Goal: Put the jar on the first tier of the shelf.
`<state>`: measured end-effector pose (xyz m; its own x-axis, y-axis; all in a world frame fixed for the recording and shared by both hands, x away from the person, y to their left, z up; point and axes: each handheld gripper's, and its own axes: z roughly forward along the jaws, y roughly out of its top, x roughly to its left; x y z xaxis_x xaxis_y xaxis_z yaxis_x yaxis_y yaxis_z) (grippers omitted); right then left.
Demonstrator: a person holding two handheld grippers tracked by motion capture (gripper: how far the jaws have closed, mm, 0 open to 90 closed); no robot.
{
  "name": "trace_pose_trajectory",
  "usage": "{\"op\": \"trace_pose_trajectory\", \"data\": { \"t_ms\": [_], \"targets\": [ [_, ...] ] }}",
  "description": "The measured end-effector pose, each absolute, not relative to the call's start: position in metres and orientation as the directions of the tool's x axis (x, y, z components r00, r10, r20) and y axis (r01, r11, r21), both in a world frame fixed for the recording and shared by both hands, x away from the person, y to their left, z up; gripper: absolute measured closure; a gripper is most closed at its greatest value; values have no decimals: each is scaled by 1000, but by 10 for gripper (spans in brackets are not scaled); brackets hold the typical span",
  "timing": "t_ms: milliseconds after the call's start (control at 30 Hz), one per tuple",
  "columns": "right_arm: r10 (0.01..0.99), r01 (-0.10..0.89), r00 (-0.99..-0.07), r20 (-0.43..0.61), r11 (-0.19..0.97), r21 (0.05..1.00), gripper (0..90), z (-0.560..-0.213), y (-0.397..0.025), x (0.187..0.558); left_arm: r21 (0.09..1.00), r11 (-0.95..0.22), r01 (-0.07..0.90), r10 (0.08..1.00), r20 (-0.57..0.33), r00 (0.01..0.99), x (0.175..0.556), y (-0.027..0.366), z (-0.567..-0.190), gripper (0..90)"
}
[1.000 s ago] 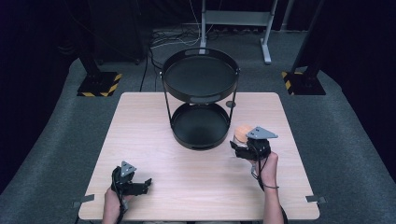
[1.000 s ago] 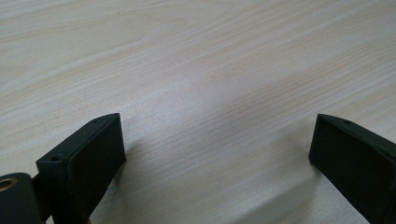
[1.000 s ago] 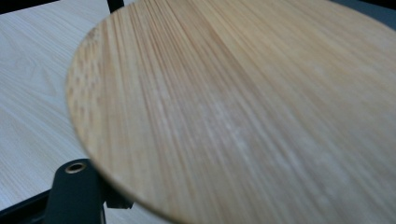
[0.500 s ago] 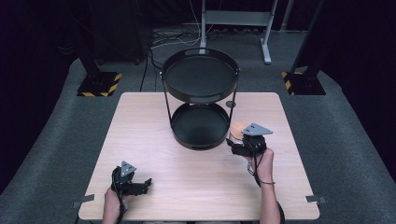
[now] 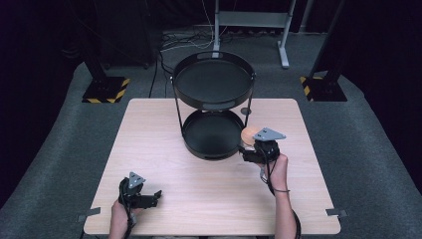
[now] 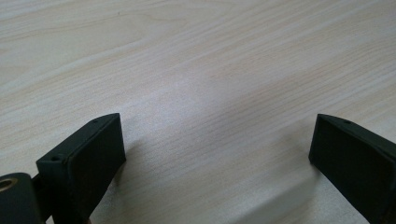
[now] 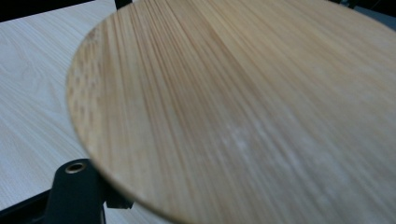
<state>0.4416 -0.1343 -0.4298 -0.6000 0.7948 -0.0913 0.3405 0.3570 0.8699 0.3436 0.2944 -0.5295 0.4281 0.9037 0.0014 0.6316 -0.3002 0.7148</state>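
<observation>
High view: right gripper [image 5: 249, 149] holds a round wooden disc [image 5: 247, 133] just beside the lower tray of a black two-tier stand [image 5: 214, 107]; left gripper [image 5: 149, 198] rests on the pale wood-grain table [image 5: 164, 124], jaws wide. Left gripper view: matte black jaws spread over bare tabletop. Right gripper view: disc [image 7: 243, 107], tilted, grain running away from the camera, clamped at its near edge. No writing legible.

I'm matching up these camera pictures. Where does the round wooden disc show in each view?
High view: the round wooden disc peeks out right of centre, beside the black two-tier tray stand, just ahead of the right gripper.
Left gripper view: not in it; open jaws over bare table.
Right gripper view: the disc spans most of the picture, close up.
Shared landmark: the pale wooden table.
</observation>
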Motion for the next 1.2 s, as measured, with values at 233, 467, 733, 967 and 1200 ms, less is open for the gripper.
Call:
{"op": "trace_pose_trajectory", "data": {
  "t_ms": [233, 467, 733, 967, 1200],
  "targets": [
    [791, 341, -605, -89, 358, 869, 258, -430, -130, 446, 715, -300, 632, 904, 1, 428, 344, 294, -530, 32],
    [787, 335, -610, -88, 358, 872, 258, -427, -126, 450, 715, -301, 632, 904, 2, 428, 344, 294, -529, 32],
    [784, 333, -614, -89, 360, 872, 258, -424, -121, 454, 715, -300, 632, 904, 1, 428, 344, 294, -530, 32],
    [782, 330, -617, -86, 356, 874, 258, -422, -118, 458, 715, -300, 632, 904, 1, 428, 344, 294, -530, 32],
    [781, 331, -618, -84, 355, 874, 258, -420, -114, 462, 715, -300, 632, 904, 1, 428, 344, 294, -530, 32]
  ]
}}
